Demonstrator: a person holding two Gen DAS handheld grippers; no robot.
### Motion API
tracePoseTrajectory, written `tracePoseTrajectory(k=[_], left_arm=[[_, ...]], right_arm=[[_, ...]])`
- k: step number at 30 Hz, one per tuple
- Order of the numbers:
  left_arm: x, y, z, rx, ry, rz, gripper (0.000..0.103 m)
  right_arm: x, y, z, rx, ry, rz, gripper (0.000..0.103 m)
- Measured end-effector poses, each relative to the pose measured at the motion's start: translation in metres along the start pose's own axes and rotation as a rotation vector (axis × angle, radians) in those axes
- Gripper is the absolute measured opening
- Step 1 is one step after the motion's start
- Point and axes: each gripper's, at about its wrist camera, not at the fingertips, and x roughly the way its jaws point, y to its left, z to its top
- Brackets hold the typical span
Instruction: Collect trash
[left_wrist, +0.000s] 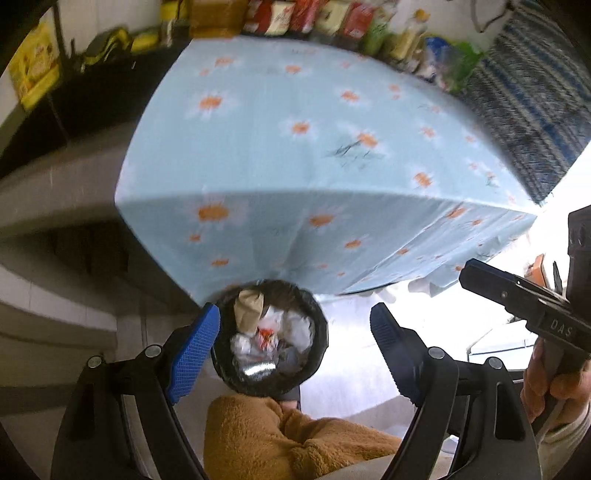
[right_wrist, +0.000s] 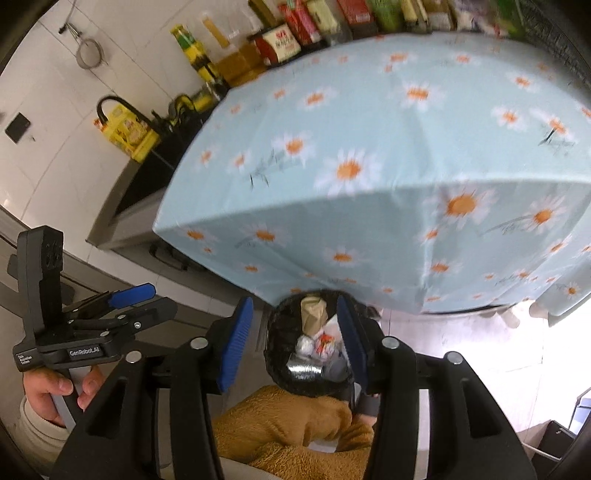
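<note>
Both grippers, left (left_wrist: 295, 328) and right (right_wrist: 293, 332), are held open and empty above the bin (left_wrist: 271, 338), seemingly filled with crumpled trash (left_wrist: 273, 332).

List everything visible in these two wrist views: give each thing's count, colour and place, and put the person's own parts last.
Round black-lined trash bin: one, black, on the floor below the table's near edge.
Crumpled trash: several pieces, white, brown, silver, inside the bin.
Daisy-print tablecloth: one, light blue with white-orange flowers, over the table.
Food packages and bottles: many, red, yellow, green, along the far table edge.
Yellow carton: one, on the dark counter at left.
Fuzzy brown garment: one, tan, below the bin in view.
Left gripper: one, black with blue pads, open, empty.
Right gripper: one, same colours, open, empty.
Hand: one, gripping the left handle.
</note>
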Motion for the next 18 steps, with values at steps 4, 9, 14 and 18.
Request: tracePoseTrajectory(k=[4,9,14,18], left_arm=[[-0.022,-0.011,0.014,0.028,-0.052,0.002,0.081],[-0.048,-0.026,0.032,0.061,-0.119,-0.001,0.081],[-0.074,-0.043,0.046,0.086,-0.181,-0.022,0.081],[-0.086,-0.048,0.056,0.074,-0.201,-0.035,0.081]], right_arm=[[-0.023,0.001,0.010,0.038,-0.038,0.026,0.051],[-0.051,0.012,0.026,0.024,-0.118,0.041,0.057],[-0.076,0.019,0.039,0.001,-0.178,0.035,0.061],[-0.101,0.024,0.049,-0.020,-0.228,0.031,0.066]])
